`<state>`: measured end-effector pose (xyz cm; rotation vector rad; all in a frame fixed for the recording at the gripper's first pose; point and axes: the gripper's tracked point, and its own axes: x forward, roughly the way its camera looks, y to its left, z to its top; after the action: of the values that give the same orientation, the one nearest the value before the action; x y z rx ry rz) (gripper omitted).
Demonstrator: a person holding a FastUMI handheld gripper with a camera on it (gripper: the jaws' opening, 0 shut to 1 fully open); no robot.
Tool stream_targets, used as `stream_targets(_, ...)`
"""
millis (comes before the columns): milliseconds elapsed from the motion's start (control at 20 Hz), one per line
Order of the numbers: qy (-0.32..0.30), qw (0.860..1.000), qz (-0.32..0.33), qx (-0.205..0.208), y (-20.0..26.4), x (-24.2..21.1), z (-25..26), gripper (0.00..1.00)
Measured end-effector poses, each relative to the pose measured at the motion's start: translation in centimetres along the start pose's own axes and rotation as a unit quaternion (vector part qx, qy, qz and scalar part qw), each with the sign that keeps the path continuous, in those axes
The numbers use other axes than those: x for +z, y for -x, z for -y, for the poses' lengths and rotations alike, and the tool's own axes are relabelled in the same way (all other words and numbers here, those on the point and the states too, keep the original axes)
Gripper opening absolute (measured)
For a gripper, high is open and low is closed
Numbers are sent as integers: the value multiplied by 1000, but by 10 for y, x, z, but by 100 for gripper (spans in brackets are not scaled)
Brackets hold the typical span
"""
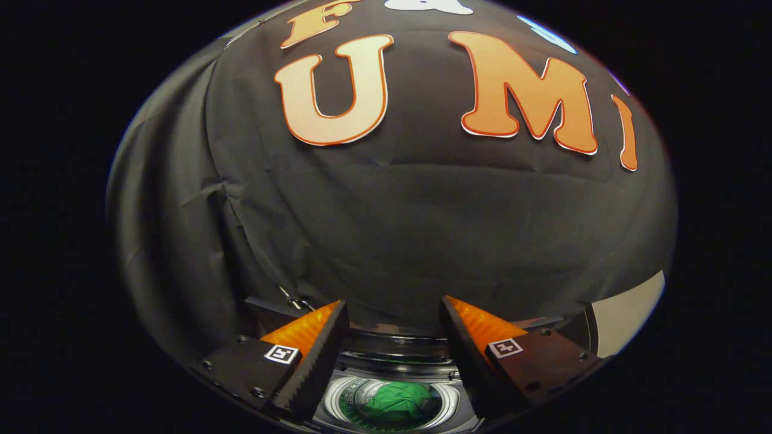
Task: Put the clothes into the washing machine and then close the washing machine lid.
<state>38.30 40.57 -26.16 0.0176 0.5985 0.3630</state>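
Nearest the lens, the gripper [393,310] holds its two fingers wide apart, clamped on nothing; each finger [313,355] shows a ribbed, saw-toothed inner face and carries a small square marker on its upper side; the gap between them is open air. Below and between the fingers sits the washing machine [392,361], seen from above, with its round drum [449,401] open to view; the drum's wall is pale, ringed metal, dotted with small holes. Inside the drum lies the clothes [398,402], a bright green piece of fabric, crumpled into a soft, rounded heap with shallow folds across its top; it rests toward the middle of the drum, well under the fingertips and touching neither finger. Just beyond the drum's far rim a dark band of the machine's top runs across between the fingers; whether that is the raised lid cannot be told. Farther off hangs the booth wall [422,229], black cloth with loose creases; beside it, past the right finger, stands a pale panel [627,313].
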Motion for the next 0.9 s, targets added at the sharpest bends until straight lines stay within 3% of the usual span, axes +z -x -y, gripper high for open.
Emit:
stream_targets(300, 1, 1000, -18, -16, -25, -7, 4, 99)
stream_targets(450, -31, 999, -25, -17, -25, -11, 4, 100)
stream_targets(900, -23, 999, -26, -35, -4, -25, 1, 100)
